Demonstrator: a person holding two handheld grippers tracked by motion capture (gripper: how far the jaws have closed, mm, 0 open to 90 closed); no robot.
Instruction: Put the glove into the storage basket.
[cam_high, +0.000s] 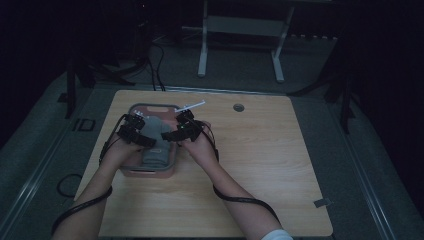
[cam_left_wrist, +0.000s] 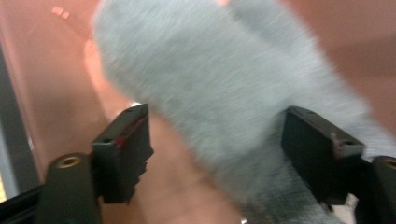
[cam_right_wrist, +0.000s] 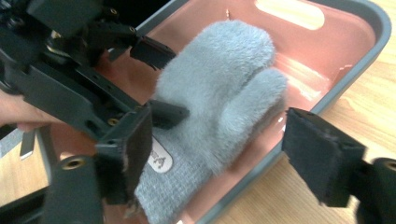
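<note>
While the grey mitten (cam_right_wrist: 219, 93) lies flat in the pink bin (cam_right_wrist: 355, 28), which sits on the wooden table (cam_high: 260, 165), I judge the step in hand to be taking hold of the mitten from both sides. The left gripper (cam_high: 134, 131) hangs over the bin's left half, and in its own view the fluffy fabric (cam_left_wrist: 224, 93) spreads between and beyond the two spread jaws; I read them as wide apart and clamped on nothing, though the blur hides whether a pad brushes the pile. In the right gripper view one of its jaws lies on the mitten's palm side, just above the small white label (cam_right_wrist: 161, 161) on the knitted cuff. The right gripper (cam_high: 179, 131) is likewise released, its jaws well apart: one stands over the cuff inside the bin, the other outside the bin's grey rim (cam_right_wrist: 261, 177), over the table. To do this well, I would bring the outer right jaw inside the rim before closing, so that it pinches fabric and not the wall. I would have each tool bite a full fold of the thick body, not merely the fluff, which I expect would slip. I would also keep the two tools clear of each other, since they stand close above the mitten.
</note>
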